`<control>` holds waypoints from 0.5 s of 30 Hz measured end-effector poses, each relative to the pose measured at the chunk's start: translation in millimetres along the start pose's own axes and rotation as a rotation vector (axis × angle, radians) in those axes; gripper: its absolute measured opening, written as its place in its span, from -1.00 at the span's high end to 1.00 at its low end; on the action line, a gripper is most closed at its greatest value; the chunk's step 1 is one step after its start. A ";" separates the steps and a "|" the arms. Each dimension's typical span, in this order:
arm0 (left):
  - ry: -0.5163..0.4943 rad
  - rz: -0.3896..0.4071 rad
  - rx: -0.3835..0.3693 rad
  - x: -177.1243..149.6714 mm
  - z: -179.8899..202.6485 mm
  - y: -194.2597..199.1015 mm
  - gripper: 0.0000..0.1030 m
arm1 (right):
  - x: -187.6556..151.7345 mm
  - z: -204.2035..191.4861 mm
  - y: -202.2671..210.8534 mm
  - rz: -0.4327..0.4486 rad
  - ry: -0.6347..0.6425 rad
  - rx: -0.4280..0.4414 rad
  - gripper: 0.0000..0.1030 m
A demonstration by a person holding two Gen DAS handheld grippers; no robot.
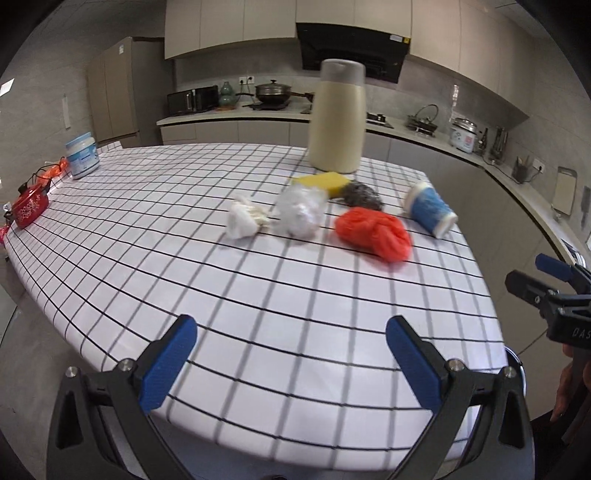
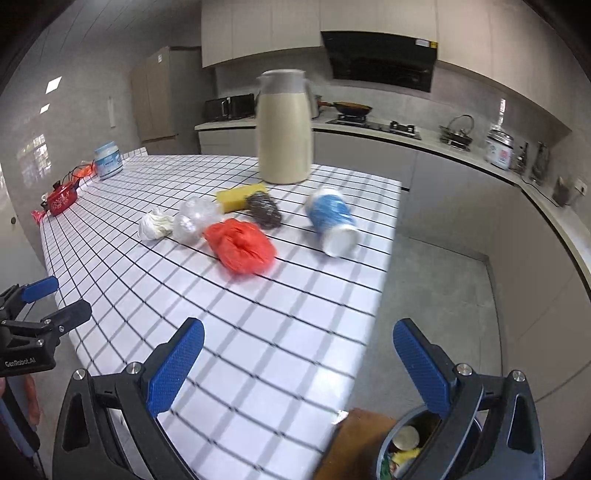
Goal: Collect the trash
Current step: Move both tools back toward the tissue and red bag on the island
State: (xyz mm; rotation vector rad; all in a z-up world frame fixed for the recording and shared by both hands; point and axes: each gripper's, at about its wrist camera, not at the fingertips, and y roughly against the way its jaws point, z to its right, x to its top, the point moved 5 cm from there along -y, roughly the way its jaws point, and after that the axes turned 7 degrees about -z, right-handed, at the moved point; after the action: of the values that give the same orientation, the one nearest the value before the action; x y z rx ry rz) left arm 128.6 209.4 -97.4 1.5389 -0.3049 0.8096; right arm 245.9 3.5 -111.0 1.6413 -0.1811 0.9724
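Your left gripper (image 1: 291, 363) and right gripper (image 2: 299, 363) both hang spread wide, empty, over the checked table (image 1: 258, 295). The red bag (image 1: 373, 233) lies beside the tipped blue cup (image 1: 428, 208)

A kitchen with grey walls (image 2: 92, 85) and a grey floor (image 2: 436, 295). Pale cabinets (image 1: 229, 22) hang at twelve o'clock above a black range hood (image 1: 351, 48); a counter (image 2: 461, 151) curves toward three o'clock.

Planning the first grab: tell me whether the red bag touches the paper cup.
Apart. The right wrist view shows bare checked cloth between the red bag and the paper cup.
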 end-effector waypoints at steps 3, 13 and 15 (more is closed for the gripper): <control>0.022 -0.011 -0.011 11.0 -19.1 -16.4 -0.99 | 16.1 -21.0 -23.7 -0.013 0.023 0.007 -1.00; -0.006 -0.021 -0.045 41.4 -47.6 -60.9 -0.90 | 40.0 -55.0 -87.4 -0.087 0.068 0.004 -1.00; -0.008 -0.023 -0.051 48.1 -50.7 -69.7 -0.88 | 43.4 -58.0 -100.4 -0.102 0.073 -0.003 -1.00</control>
State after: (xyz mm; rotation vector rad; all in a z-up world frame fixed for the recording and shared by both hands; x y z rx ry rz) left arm 191.2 281.6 -122.3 1.4953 -0.3107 0.7723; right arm 304.1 102.8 -156.7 1.5942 -0.0488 0.9519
